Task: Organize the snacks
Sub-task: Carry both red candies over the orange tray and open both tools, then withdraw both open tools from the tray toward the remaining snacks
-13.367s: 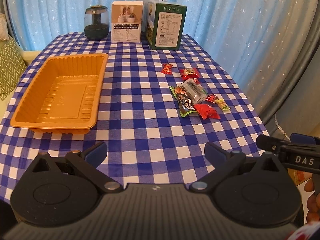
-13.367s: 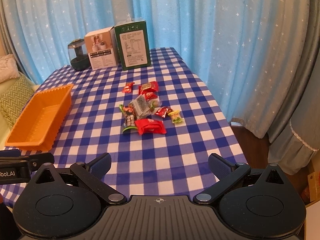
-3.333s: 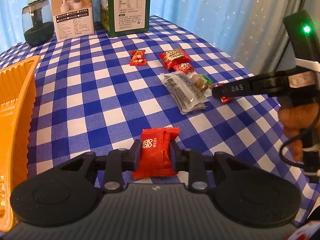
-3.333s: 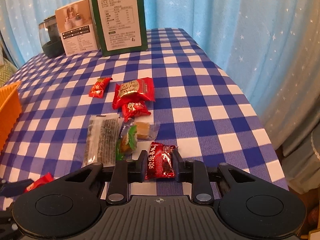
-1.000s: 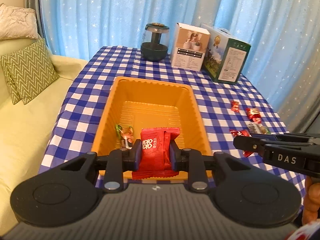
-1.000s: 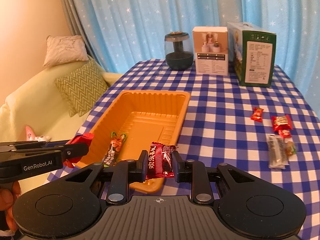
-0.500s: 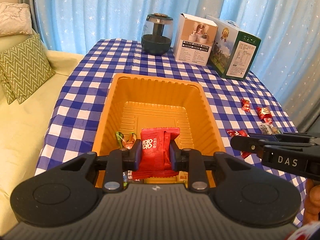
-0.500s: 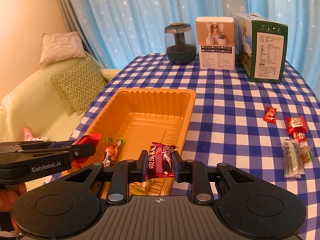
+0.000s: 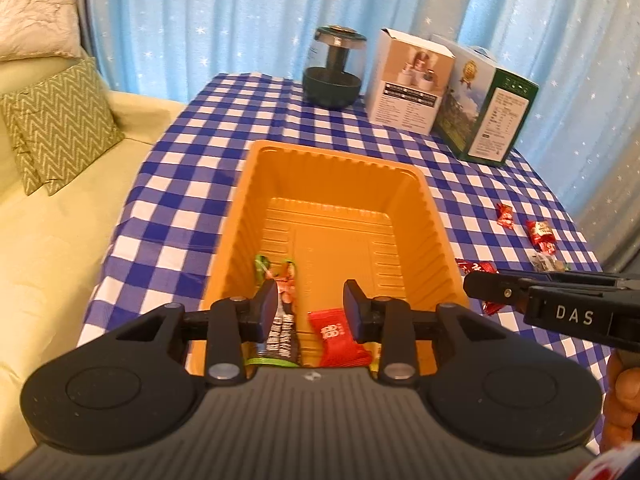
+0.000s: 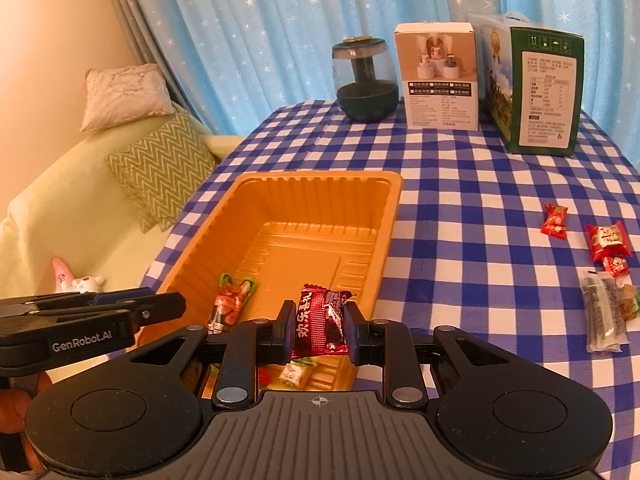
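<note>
1. While the red snack [image 9: 335, 336] lies loose in the orange tray [image 9: 432, 216], the left gripper [image 9: 310, 311] has just been opening, with nothing pinched.
2. The right gripper [image 10: 316, 326] squeezes a dark red snack [image 10: 320, 322] over the tray.
3. More sweets [image 10: 606, 240] wait at 3 o'clock; boxes [image 10: 440, 80] and a jar [image 10: 366, 80] stand at 12 o'clock.

The near wall of the orange tray [image 9: 340, 168] is hidden behind both gripper bodies. Below the left gripper [image 9: 310, 312] fingers, the bright red packet [image 9: 336, 338] and the dark snack bar [image 9: 282, 334] are cut off at their lower ends. Beneath the right gripper [image 10: 316, 326] fingers, a pale wrapped candy [image 10: 294, 374] is partly covered, its print too small to read
</note>
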`<state>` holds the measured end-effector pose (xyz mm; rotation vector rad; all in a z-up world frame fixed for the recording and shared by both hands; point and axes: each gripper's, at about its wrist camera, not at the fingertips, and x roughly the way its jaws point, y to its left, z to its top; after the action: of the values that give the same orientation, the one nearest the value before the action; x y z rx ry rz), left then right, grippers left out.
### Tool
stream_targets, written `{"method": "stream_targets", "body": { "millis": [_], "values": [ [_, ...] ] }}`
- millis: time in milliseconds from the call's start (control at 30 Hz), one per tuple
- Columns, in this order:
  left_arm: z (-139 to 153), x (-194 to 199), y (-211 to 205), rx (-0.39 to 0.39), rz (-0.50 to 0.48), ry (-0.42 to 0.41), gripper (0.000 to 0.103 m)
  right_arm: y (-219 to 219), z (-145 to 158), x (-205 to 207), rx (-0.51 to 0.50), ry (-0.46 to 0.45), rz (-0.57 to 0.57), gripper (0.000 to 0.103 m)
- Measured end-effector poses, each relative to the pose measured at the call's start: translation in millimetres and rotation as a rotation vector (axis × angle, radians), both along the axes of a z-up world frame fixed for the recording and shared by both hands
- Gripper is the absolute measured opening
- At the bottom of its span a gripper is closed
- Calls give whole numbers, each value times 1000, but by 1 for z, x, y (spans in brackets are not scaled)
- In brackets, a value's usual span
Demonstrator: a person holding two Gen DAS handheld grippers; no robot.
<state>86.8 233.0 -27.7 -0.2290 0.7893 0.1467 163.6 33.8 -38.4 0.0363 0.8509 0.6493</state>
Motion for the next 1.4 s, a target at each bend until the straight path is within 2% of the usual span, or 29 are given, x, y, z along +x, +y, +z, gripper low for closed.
{"method": "stream_targets", "body": {
  "millis": [267,300,367,533,733,800,900,1200,1400],
  "values": [
    [6,-9,3,3,10,-14,34,7,-1,5,32,33,5,28],
    [7,-9,3,2,11,-14,36,7,-2,6,35,38,4,31],
    [8,-12,4,-5,13,-16,38,3,-2,6,47,41,-13,53],
    [11,-20,-1,-14,20,-25,41,-15,1,4,67,51,-63,53],
    [17,-31,-18,-18,13,-29,50,-41,9,-9,85,64,-117,53],
    [19,-36,-25,-16,14,-32,58,-50,12,-16,82,60,-136,53],
    [23,-43,-37,-8,5,-33,64,-65,17,-26,76,47,-161,53],
    [28,-59,-78,-4,-33,-28,73,-116,24,-54,60,45,-242,54],
    [29,-66,-104,-5,-52,-27,75,-144,30,-66,55,34,-280,59]
  ]
}}
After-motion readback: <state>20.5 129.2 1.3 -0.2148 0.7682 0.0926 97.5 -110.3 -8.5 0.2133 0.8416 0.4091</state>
